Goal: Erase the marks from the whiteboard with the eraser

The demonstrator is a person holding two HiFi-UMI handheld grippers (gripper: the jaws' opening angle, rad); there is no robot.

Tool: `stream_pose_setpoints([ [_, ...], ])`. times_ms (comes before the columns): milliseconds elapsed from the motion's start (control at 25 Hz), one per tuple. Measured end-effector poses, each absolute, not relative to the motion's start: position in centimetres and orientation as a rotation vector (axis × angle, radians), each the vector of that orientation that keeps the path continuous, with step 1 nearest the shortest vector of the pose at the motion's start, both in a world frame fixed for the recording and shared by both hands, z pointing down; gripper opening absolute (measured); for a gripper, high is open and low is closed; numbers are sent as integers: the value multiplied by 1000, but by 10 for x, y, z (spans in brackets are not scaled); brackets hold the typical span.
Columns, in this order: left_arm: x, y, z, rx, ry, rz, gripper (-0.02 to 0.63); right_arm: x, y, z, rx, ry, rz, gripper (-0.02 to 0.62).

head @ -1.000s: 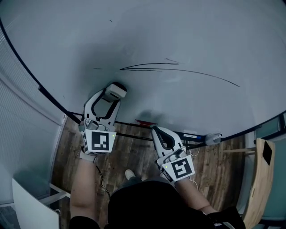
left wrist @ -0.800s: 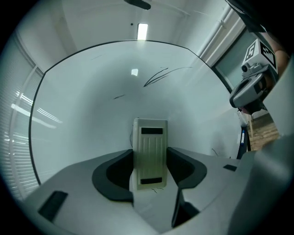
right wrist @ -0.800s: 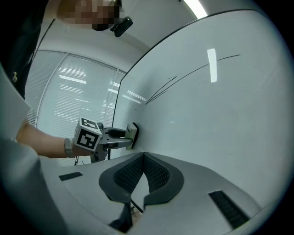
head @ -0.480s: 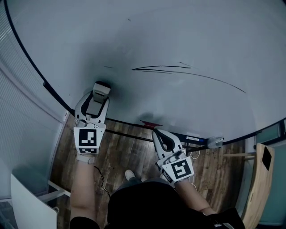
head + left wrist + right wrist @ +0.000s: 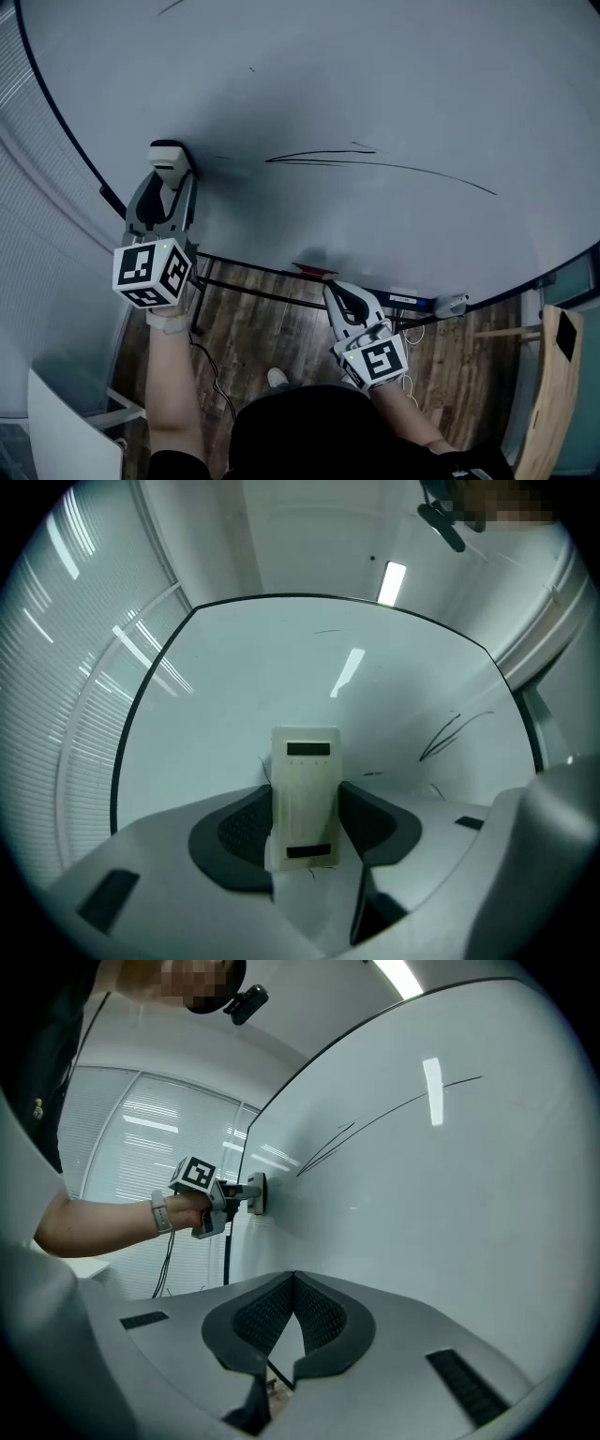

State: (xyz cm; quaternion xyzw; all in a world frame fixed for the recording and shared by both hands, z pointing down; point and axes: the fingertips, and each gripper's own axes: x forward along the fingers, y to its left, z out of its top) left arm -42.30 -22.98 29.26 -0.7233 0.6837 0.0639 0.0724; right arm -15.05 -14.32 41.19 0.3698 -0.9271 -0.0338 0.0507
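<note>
- The eraser [image 5: 302, 799], a pale, slim block, sits end-up between the left gripper's [image 5: 166, 176] jaws. They are clamped on its two long sides, so its broad face is free to meet the board.
- In the right gripper view that face looks flat against the whiteboard [image 5: 394, 66]. Holding it square like this lets the whole pad wipe rather than one corner.
- The eraser is low on the board's left part, near the dark frame edge. It is level with the marks [image 5: 375, 161] and to their left.
- Those marks are a few long thin dark strokes running right across the middle of the board, apart from the eraser. A short dash [image 5: 222, 157] lies just beside it, and a small speck [image 5: 251, 68] sits higher up.
- My reading is that the eraser is placed at the left end of that line so a single sweep to the right would cover the strokes. None of them looks wiped yet, so the job seems to be at its start.
- The right gripper [image 5: 293, 1283] has its jaws pressed together with nothing between them. It hangs low by the tray ledge [image 5: 412, 300] under the board, out of the eraser's path, and seems to have no part in the wiping.
- Pressure needs to be even. A tilt of the wrist could lift one edge of the pad and leave a thin stroke behind.
</note>
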Motion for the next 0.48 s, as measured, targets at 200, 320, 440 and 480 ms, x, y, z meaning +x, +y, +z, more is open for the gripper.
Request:
stream_pose_setpoints([
  [200, -420, -234, 290, -2167, 2117, 288, 238, -137, -144, 410, 1127, -2833, -94, 28],
  [320, -412, -235, 289, -2171, 2123, 283, 236, -133, -145, 408, 1099, -2841, -106, 28],
  [440, -398, -236, 286, -2176, 2124, 275, 236, -127, -145, 406, 1071, -2850, -110, 28],
  [480, -392, -235, 286, -2175, 2127, 273, 236, -124, -145, 405, 1063, -2854, -110, 28],
])
